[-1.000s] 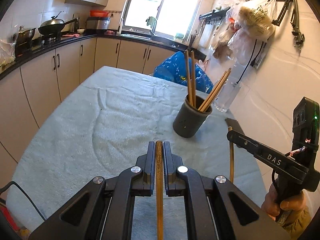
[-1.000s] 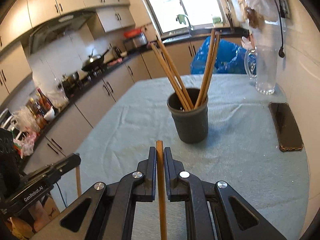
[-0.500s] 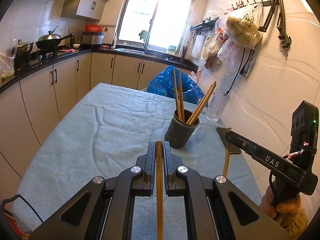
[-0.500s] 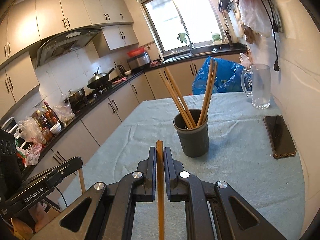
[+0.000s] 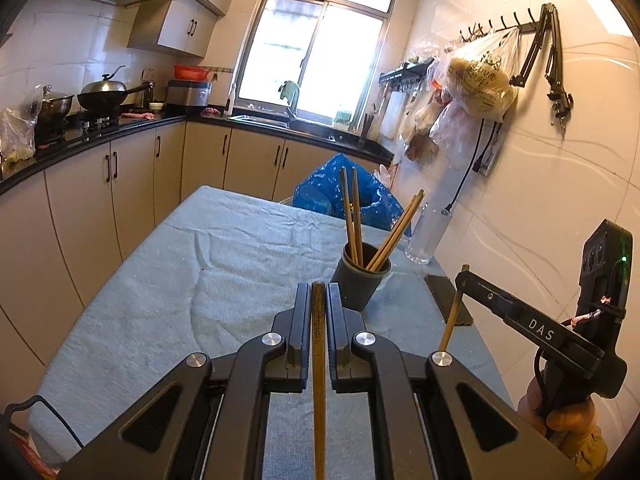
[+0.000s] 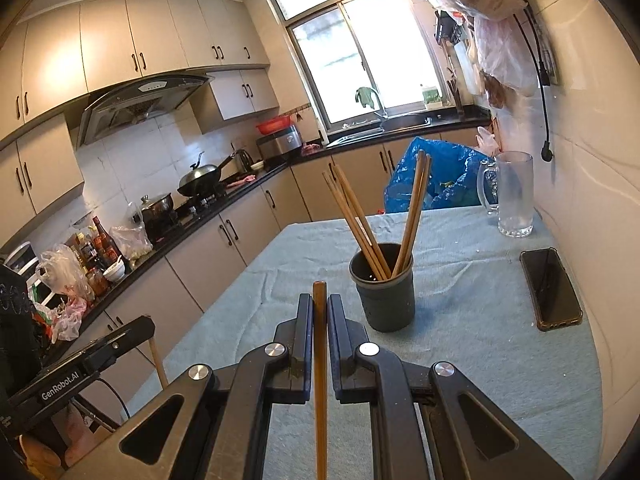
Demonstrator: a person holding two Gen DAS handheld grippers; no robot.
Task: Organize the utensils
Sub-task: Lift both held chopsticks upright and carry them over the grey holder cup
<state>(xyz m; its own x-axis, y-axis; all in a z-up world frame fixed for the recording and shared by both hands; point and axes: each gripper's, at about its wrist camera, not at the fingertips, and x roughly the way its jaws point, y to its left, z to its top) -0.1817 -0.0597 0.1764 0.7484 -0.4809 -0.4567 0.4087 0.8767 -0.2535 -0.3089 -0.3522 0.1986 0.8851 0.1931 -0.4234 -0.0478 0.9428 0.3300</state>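
Wooden chopstick (image 5: 319, 360) sits clamped in my left tongs (image 5: 319, 300), jaws pinched tight on it, tip poking just past the fingertips, shaft running back toward the camera. Same on the other side: my right tongs (image 6: 319, 312) are squeezed onto a 2nd chopstick (image 6: 320, 368), tip just clear of the fingertips.

In the left view the right tongs (image 5: 464, 280) show from the side at right, with their chopstick (image 5: 452, 312) hanging down and tilted below the fingers. In the right view the left tongs (image 6: 140, 328) show at lower left, a short length of their chopstick (image 6: 158, 364) below them.

Both tongs are held above the near end of the desk (image 6: 460, 320), which carries a pale blue-grey cloth. Neither tip touches anything.

Dark grey holder cup (image 6: 382, 298) stands upright on the cloth, ahead of both tongs and a bit to the right. It has 4 chopsticks in it (image 6: 360, 224), 2 leaning left and 2 leaning right in the right view, ends well above the rim.

Phone (image 6: 550, 288) lies flat on the cloth right of the cup, near the wall. Clear glass mug (image 6: 514, 196) stands beyond the phone at the far right corner. Blue plastic bag (image 6: 436, 172) sits past the far edge of the desk.
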